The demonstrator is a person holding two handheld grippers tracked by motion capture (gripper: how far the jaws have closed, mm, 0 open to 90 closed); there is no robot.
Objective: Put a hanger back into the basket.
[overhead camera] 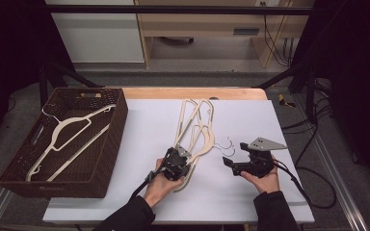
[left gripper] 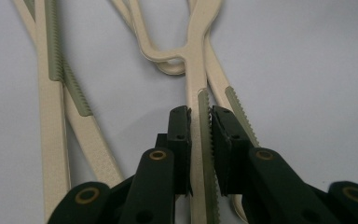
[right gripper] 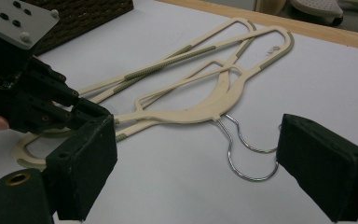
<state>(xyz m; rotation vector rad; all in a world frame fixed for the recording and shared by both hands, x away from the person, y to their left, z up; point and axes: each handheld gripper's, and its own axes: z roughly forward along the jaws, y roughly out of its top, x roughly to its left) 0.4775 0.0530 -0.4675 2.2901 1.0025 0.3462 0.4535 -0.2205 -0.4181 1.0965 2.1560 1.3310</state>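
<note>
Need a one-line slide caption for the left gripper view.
Left gripper shut on the ribbed arm of a cream hanger, second hanger alongside on the white table.

Cream hangers (overhead camera: 196,126) with ribbed olive-green grip strips and silver wire hooks (overhead camera: 228,146) lie on the pale lilac-grey worktop (overhead camera: 139,159). At the left, a dark brown woven basket (overhead camera: 107,144). Both claws are black.

A: What am I working on?
B: A table (overhead camera: 139,192) with a white top and a wood strip along the far edge.
A: On it I see a brown wicker basket (overhead camera: 107,144) at left and cream hangers (overhead camera: 196,126) overlapping mid-table, wire hooks (overhead camera: 228,146) pointing right.
</note>
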